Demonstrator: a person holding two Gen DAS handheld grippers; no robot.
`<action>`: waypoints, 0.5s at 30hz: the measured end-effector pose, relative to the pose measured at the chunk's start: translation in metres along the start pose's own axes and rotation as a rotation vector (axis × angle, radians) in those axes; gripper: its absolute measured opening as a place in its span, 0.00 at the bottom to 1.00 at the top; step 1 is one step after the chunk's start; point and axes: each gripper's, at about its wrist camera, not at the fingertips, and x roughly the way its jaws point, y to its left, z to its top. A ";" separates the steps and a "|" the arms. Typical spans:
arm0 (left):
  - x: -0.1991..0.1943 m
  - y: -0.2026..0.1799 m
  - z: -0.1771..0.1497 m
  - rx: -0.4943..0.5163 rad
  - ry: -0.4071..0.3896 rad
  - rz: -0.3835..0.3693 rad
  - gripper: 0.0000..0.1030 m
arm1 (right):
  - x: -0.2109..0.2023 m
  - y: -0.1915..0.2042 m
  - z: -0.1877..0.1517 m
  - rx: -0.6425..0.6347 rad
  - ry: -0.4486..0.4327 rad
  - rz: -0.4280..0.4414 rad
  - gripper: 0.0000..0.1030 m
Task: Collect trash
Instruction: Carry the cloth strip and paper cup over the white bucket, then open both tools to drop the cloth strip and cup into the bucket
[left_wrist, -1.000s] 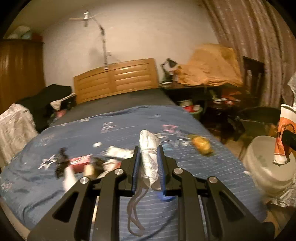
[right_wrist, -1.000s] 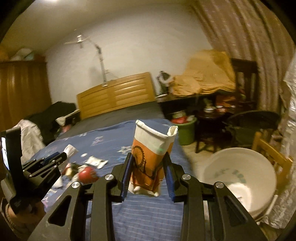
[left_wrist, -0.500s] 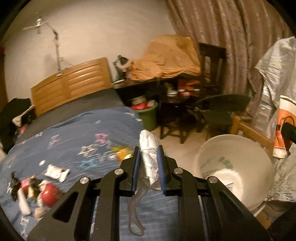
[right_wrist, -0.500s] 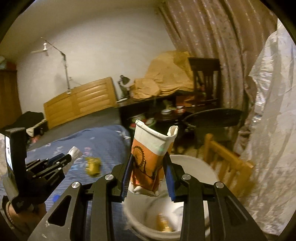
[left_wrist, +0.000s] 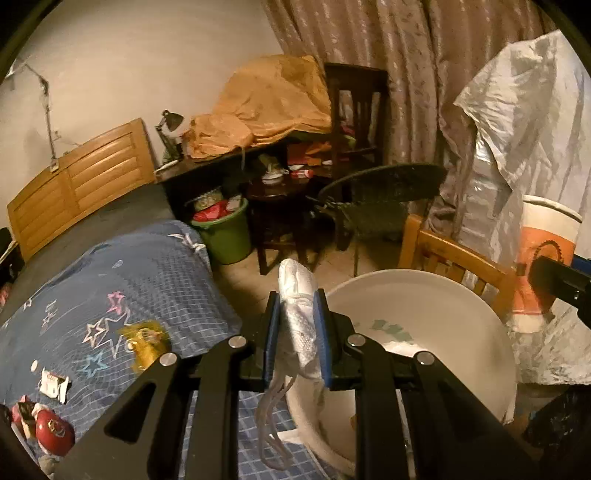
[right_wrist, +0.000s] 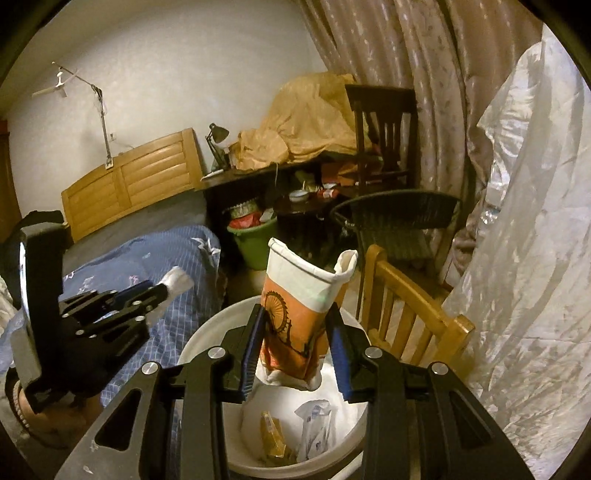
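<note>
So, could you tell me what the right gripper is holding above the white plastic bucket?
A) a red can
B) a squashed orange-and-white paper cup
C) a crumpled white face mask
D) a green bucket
B: in the right wrist view the right gripper is clamped on the squashed orange-and-white paper cup, directly above the white plastic bucket.

Orange/white paper cup (right_wrist: 295, 325), white bucket (right_wrist: 207, 332), blue star-print bedspread (left_wrist: 110, 295), green bin (left_wrist: 225, 236).
</note>
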 end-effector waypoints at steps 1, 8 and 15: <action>0.002 -0.002 0.001 0.005 0.004 -0.007 0.17 | 0.003 -0.001 0.000 0.004 0.010 0.008 0.35; 0.016 -0.014 -0.003 0.034 0.031 -0.036 0.17 | 0.018 0.004 -0.006 0.012 0.066 0.047 0.35; 0.022 -0.021 -0.006 0.046 0.045 -0.047 0.17 | 0.026 0.008 -0.016 0.009 0.099 0.056 0.35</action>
